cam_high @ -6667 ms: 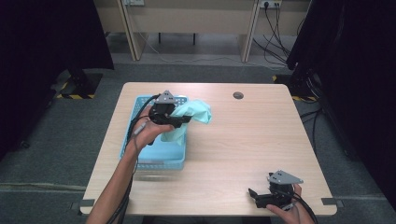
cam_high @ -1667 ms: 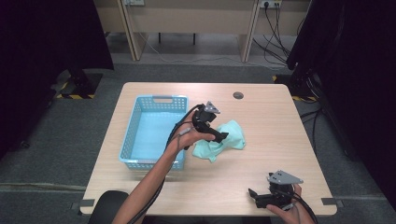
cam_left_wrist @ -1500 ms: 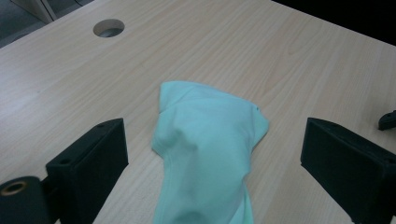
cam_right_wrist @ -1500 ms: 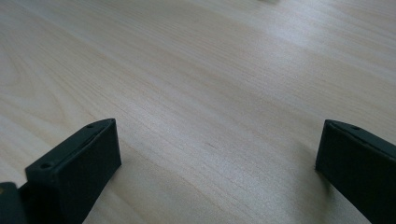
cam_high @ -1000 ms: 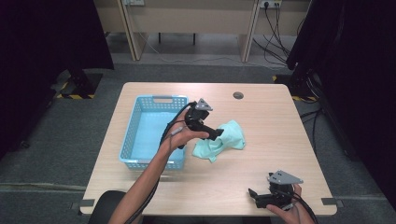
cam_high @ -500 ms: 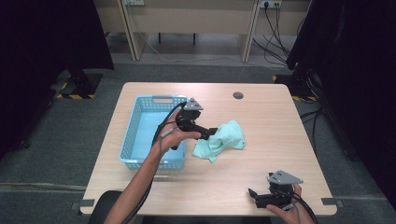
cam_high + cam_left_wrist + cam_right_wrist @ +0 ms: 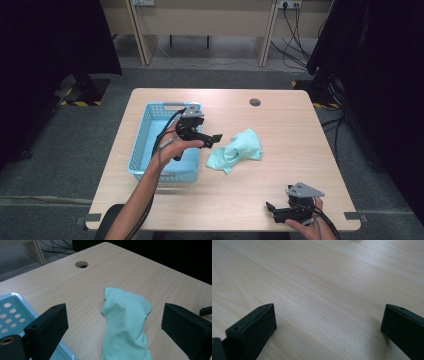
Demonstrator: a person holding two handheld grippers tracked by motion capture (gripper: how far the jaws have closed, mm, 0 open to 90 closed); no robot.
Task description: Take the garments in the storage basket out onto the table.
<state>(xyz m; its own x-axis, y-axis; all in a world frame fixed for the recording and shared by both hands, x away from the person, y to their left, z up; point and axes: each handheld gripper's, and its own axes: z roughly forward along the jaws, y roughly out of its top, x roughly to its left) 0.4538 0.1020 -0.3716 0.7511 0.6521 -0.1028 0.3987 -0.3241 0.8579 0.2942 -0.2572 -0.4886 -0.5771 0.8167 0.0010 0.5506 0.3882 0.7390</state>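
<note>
The left tool (image 7: 216, 138) hangs with its jaws spread wide and nothing between them, just beside the mint-green cloth (image 7: 236, 151) and aimed across it, as the left gripper view shows the cloth (image 7: 126, 322) lying crumpled between the two black jaws but lower down, on the worktop (image 7: 280, 125). I judge the cloth is set there to be worked on in the open. On the far side of the tool from the cloth stands the blue basket (image 7: 150, 137). Well apart from the cloth, toward the person's edge, the right tool (image 7: 274, 210) rests low on the wood, jaws likewise released, seemingly parked until needed.
</note>
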